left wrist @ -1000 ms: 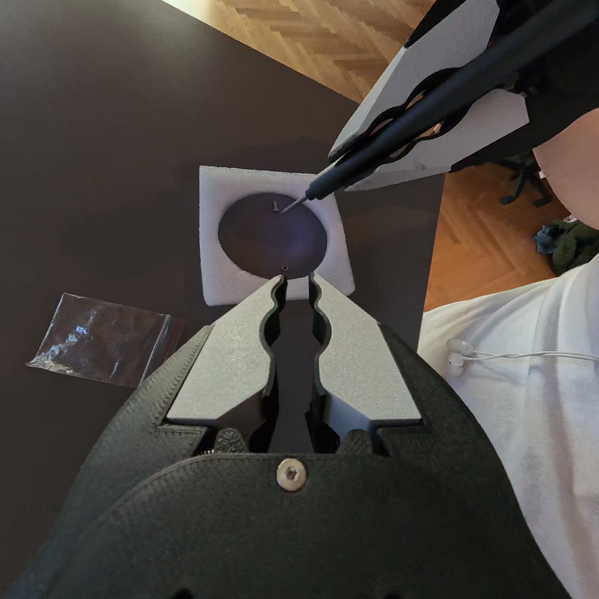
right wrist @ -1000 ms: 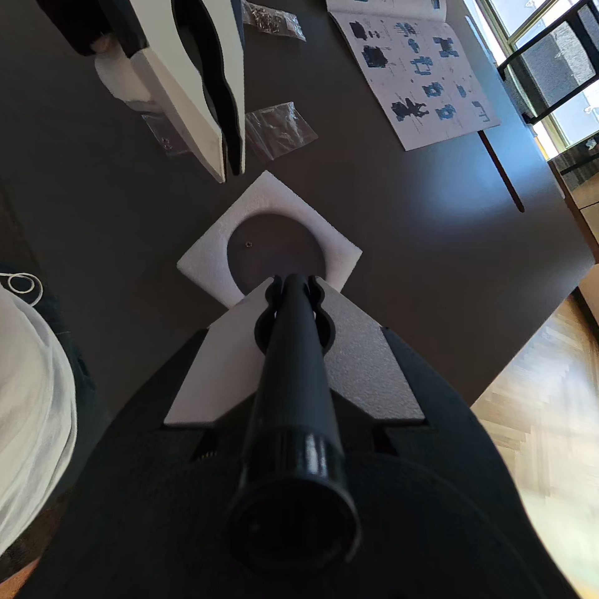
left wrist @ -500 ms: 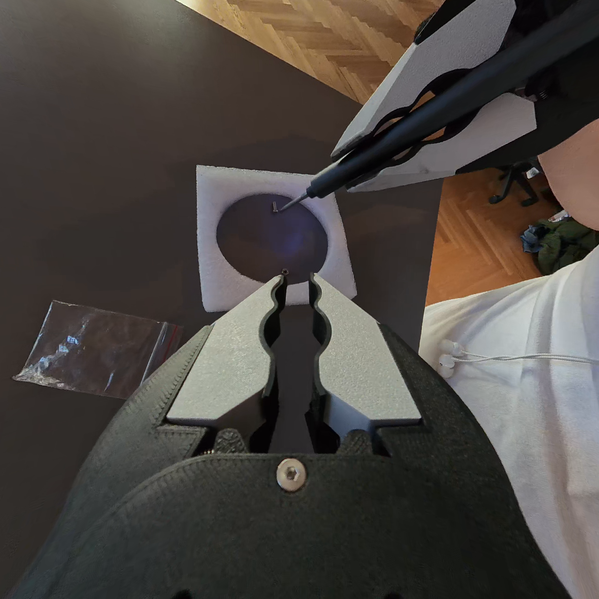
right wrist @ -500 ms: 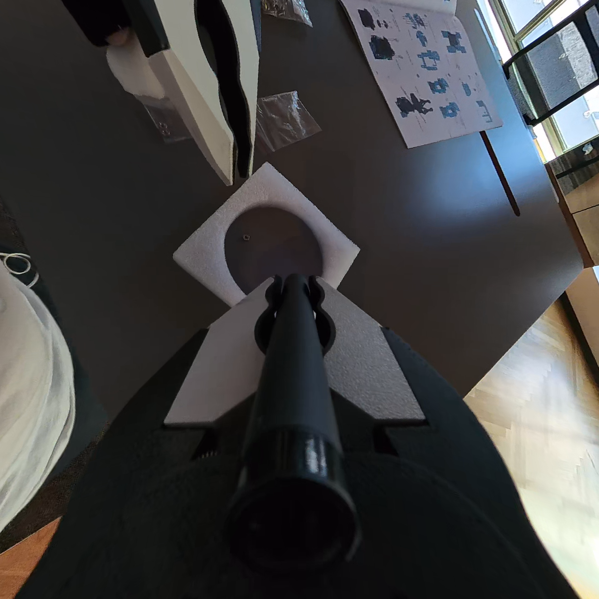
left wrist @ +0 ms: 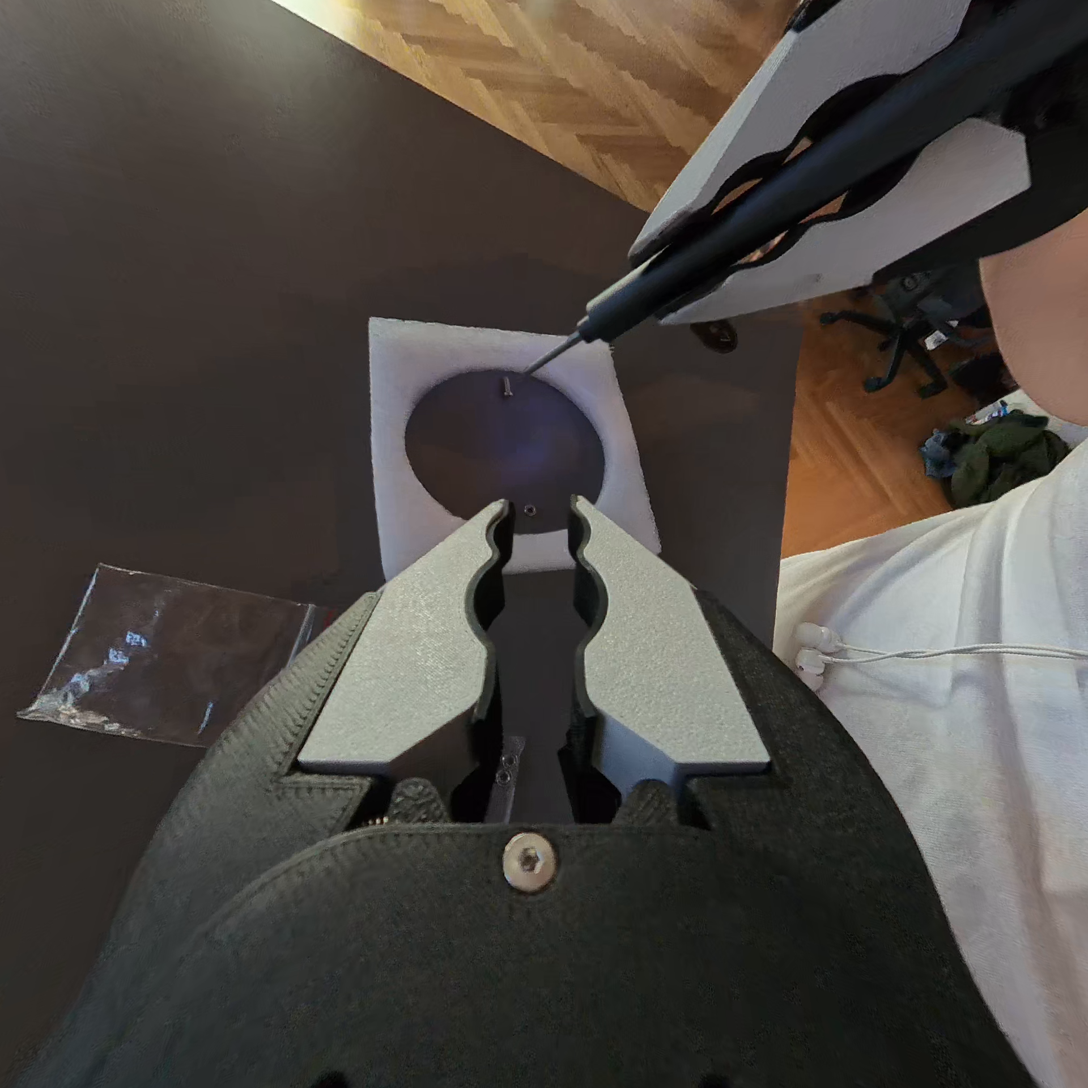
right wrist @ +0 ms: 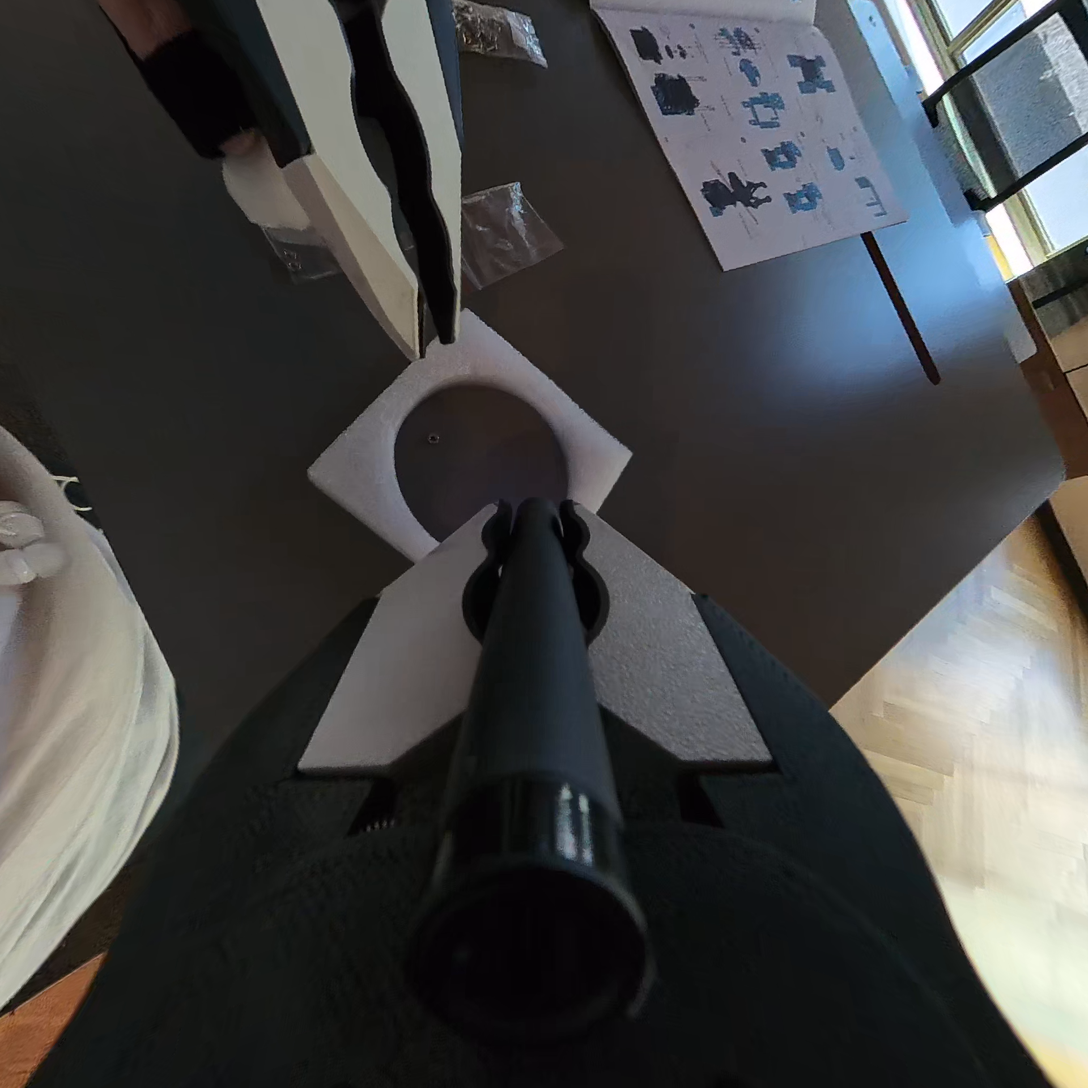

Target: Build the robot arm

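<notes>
A white foam square with a round cut-out lies on the dark table. A small screw lies at the far side of the cut-out, and a second small screw or nut at the near side. My left gripper is open and empty, its tips over the foam's near edge. My right gripper is shut on a black screwdriver. In the left wrist view the screwdriver's tip is just beside the far screw. The foam also shows in the right wrist view.
A clear plastic bag lies left of the left gripper. Other small bags and an open instruction booklet lie farther on the table. A person in a white shirt is close by. The wooden floor lies beyond the table edge. The tips of one gripper are about 8 cm away from the tips of the other. The left tips stand about 9 cm off the white foam square. The right camera catches it too, in the right wrist view. The foam is about 9 cm from my left fingertips. Seen from the left wrist view as well.
My left gripper has opened slightly wider and shifted, so the near screw shows between its tips. The screwdriver tip has drawn back from the far screw toward the foam's rim.
</notes>
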`<state>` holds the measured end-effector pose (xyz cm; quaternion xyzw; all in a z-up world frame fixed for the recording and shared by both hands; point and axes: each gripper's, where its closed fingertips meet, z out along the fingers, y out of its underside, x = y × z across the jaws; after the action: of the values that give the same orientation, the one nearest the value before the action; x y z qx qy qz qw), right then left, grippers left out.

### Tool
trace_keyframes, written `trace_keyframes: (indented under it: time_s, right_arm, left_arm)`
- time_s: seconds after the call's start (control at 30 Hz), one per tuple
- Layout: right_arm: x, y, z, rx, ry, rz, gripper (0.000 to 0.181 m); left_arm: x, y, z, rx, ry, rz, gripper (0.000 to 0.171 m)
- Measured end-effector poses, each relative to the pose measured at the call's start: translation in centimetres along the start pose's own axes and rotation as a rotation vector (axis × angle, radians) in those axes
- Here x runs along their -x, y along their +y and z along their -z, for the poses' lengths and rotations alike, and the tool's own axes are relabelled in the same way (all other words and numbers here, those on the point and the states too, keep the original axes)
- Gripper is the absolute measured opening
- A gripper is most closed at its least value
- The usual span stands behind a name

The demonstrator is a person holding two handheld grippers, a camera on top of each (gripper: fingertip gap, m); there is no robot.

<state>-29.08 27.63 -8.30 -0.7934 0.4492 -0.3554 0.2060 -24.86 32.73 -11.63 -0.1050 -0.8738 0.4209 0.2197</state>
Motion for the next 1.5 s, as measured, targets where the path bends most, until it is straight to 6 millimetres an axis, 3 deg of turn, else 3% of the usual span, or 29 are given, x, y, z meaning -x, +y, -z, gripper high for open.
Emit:
trace_keyframes:
  time_s: [0.37, 0.9, 1.0, 1.1, 1.3, 1.43, 1.5]
  right_arm:
    - [0.6, 0.9, -1.9, 0.105, -0.043, 0.065, 0.017]
    - [0.1, 0.9, -1.2, 0.125, -0.031, 0.049, 0.017]
    - [-0.3, 0.5, -0.3, 0.087, -0.033, 0.014, 0.017]
    - [-1.1, 0.2, 1.1, 0.025, -0.018, -0.049, 0.017]
    - [-2.6, 1.5, 3.4, -0.058, 0.029, -0.132, 0.017]
    - [-2.9, 2.7, 4.2, -0.087, 0.031, -0.167, 0.016]
    - [-2.9, 3.1, 4.5, -0.101, 0.027, -0.178, 0.016]
  left_arm:
    - [0.3, -0.2, -0.2, -0.052, 0.021, 0.016, 0.017]
    - [0.6, -0.3, -0.2, -0.071, 0.032, 0.024, 0.016]
    - [0.8, -1.0, -1.3, -0.031, 0.002, -0.023, 0.017]
    - [0.4, -2.1, -3.7, 0.024, -0.044, -0.126, 0.015]
    - [1.7, -1.3, -8.4, 0.195, -0.158, -0.261, 0.014]
    - [1.8, -1.6, -9.5, 0.227, -0.179, -0.318, 0.015]
    - [2.0, -1.7, -9.7, 0.244, -0.192, -0.34, 0.007]
